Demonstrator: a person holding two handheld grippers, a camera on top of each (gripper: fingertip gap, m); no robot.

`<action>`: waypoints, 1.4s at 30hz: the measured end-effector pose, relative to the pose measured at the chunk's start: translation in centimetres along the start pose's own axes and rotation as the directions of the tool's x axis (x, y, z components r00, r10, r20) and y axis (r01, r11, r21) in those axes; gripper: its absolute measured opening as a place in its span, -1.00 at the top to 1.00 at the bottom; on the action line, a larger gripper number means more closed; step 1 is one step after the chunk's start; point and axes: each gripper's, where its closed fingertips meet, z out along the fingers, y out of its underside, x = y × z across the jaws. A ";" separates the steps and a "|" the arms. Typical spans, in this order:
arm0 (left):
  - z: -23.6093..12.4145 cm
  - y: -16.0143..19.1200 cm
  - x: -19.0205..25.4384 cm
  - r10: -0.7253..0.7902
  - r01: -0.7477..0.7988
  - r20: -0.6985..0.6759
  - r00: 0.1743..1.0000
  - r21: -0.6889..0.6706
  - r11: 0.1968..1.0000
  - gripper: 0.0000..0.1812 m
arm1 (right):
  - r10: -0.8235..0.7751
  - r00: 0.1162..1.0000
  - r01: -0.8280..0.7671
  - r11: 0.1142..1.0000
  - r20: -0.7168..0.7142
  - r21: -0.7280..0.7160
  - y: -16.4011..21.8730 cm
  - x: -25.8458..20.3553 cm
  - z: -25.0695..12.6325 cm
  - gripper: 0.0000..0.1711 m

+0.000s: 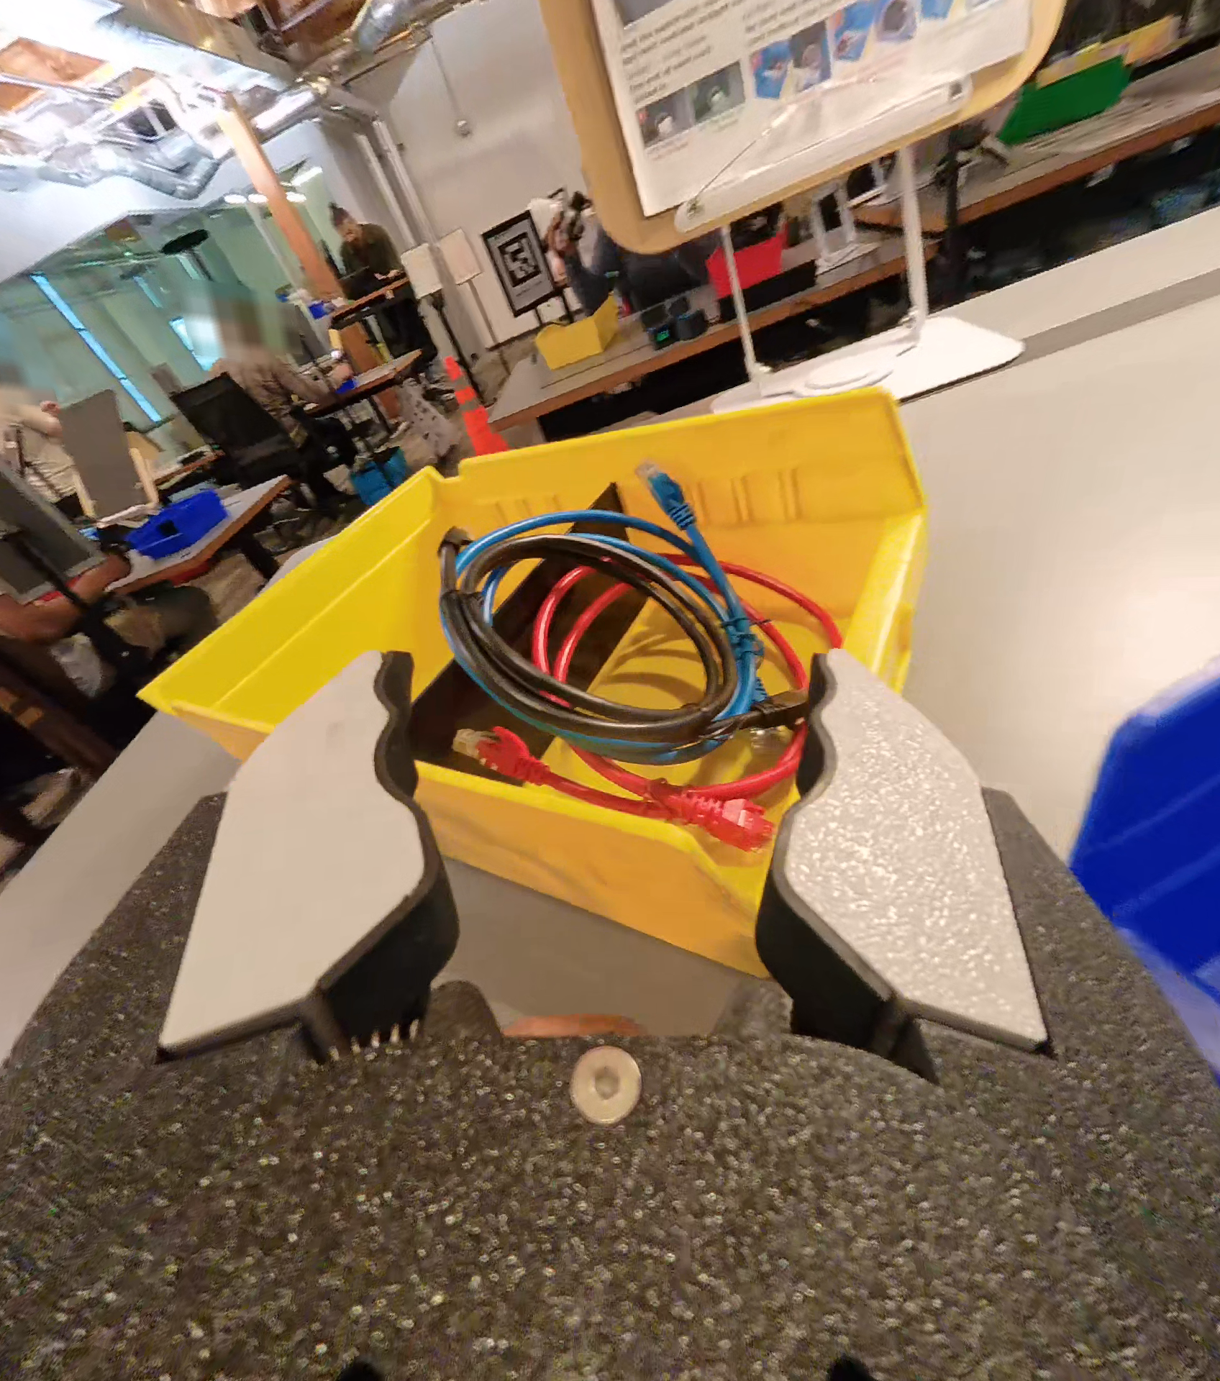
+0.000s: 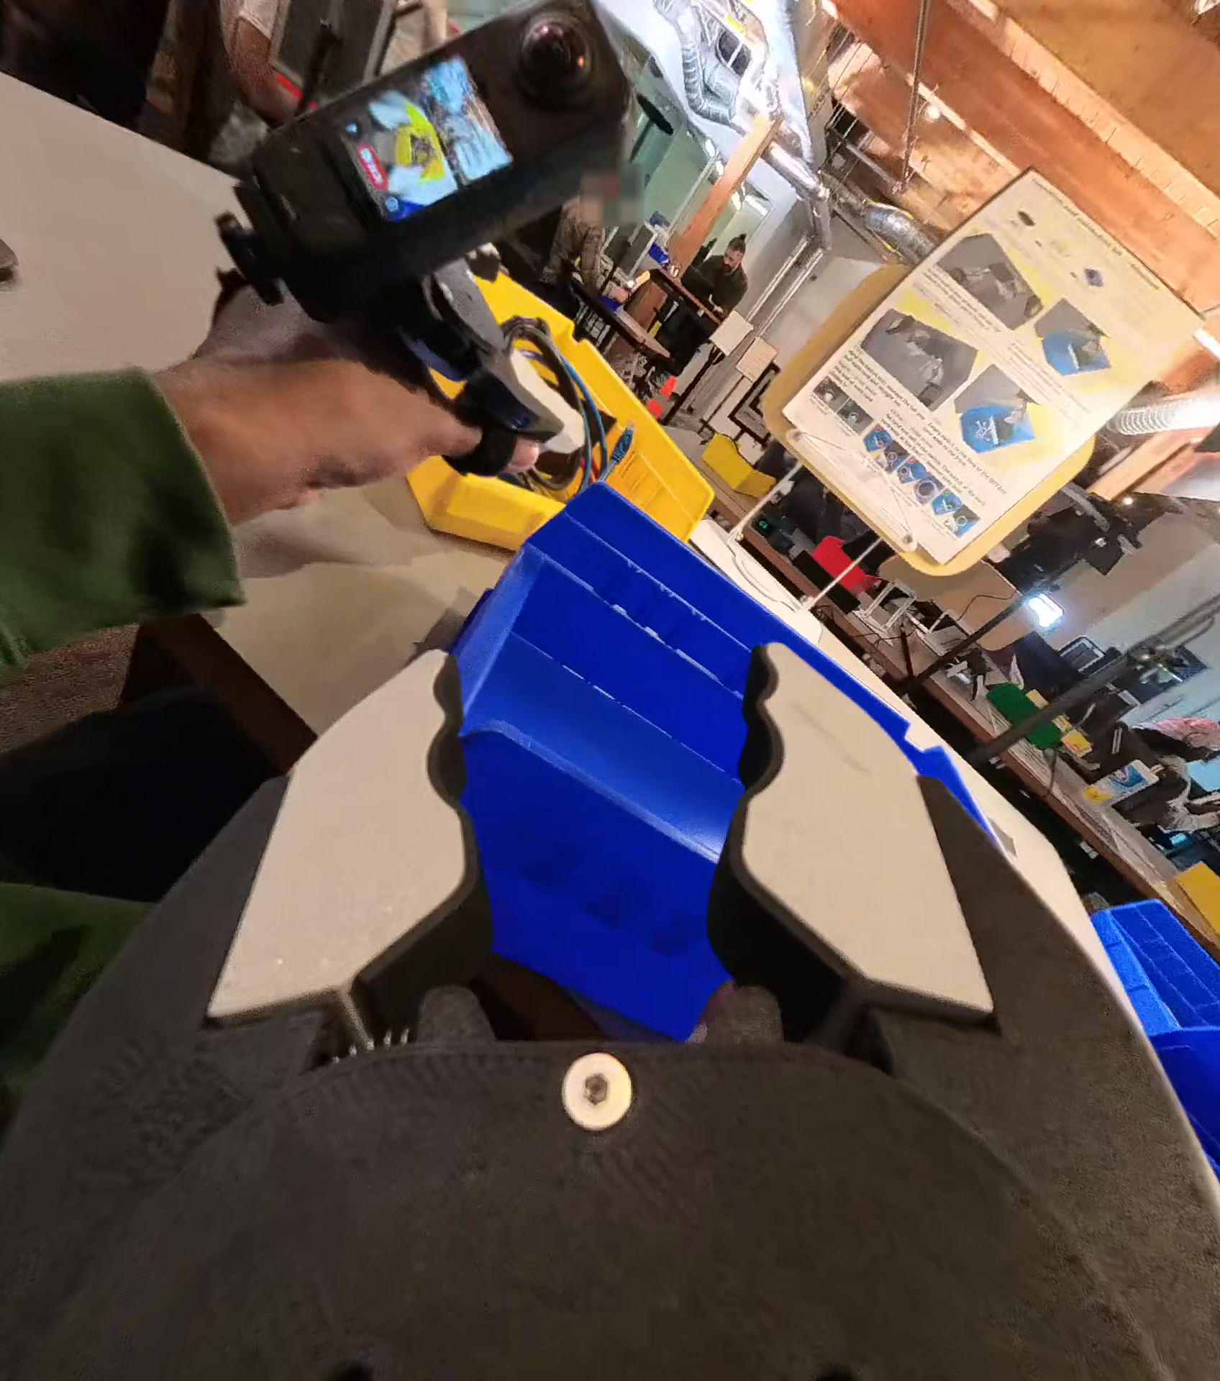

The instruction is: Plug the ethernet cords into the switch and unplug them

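Left wrist view: left gripper [image 1: 607,717] spread wide, empty, poised at near rim of yellow plastic bin [image 1: 592,859] holding coiled red, blue and black ethernet cords [image 1: 614,643], a black flat box under them (perhaps the switch; cannot tell). Right gripper [image 2: 599,755] spread too, empty, facing blue plastic bin [image 2: 607,747]. Risk: tangled loops, so grabbing one plug could drag the whole bundle out.

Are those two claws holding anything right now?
No. Both are open and empty: the left claw reaches toward the cables in the yellow bin, the right claw faces the blue bin.
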 end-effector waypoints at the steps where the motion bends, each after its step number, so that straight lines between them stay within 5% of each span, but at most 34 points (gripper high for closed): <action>1: 0.2 0.4 -0.5 -0.003 0.003 0.018 1.000 -0.010 1.000 -0.10 | -0.005 1.000 0.005 1.000 -0.012 -0.014 0.2 0.1 0.3 0.15; 8: -1.0 3.6 -4.9 -0.017 0.023 0.078 0.997 -0.079 0.997 -0.06 | -0.032 0.992 0.023 0.997 -0.121 -0.074 3.2 3.7 -0.5 0.21; 15: -3.6 6.9 -14.2 -0.170 0.193 0.203 0.964 -0.103 0.976 0.08 | -0.071 0.949 -0.016 0.962 -0.307 -0.274 10.7 14.0 -4.0 0.27; 20: -3.9 2.4 -8.3 -0.124 0.127 -0.104 0.987 0.030 0.991 0.27 | -0.048 0.962 -0.012 0.976 -0.270 -0.215 9.8 13.3 -4.2 0.35; 24: -2.0 5.4 -10.2 -0.046 0.056 0.082 0.996 -0.117 0.992 0.10 | -0.109 0.937 0.005 0.955 -0.332 -0.298 11.6 14.5 -3.6 0.34; 28: -0.8 8.3 -14.4 -0.123 0.146 0.152 0.981 -0.150 0.978 0.27 | -0.072 0.917 -0.078 0.933 -0.393 -0.352 15.1 18.7 -4.4 0.30; 32: -1.0 10.6 -17.6 -0.185 0.229 0.191 0.964 -0.240 0.943 0.15 | -0.132 0.872 -0.112 0.885 -0.472 -0.453 18.4 22.8 -6.2 0.33; 38: -2.2 6.1 -13.5 -0.125 0.134 0.096 0.988 -0.103 0.986 0.22 | -0.089 0.933 -0.034 0.943 -0.349 -0.331 15.0 18.0 -3.3 0.36; 42: -0.7 7.6 -13.7 -0.135 0.155 0.128 0.983 -0.162 0.975 0.22 | -0.042 0.986 0.002 0.971 -0.162 -0.238 11.9 11.6 -0.6 0.33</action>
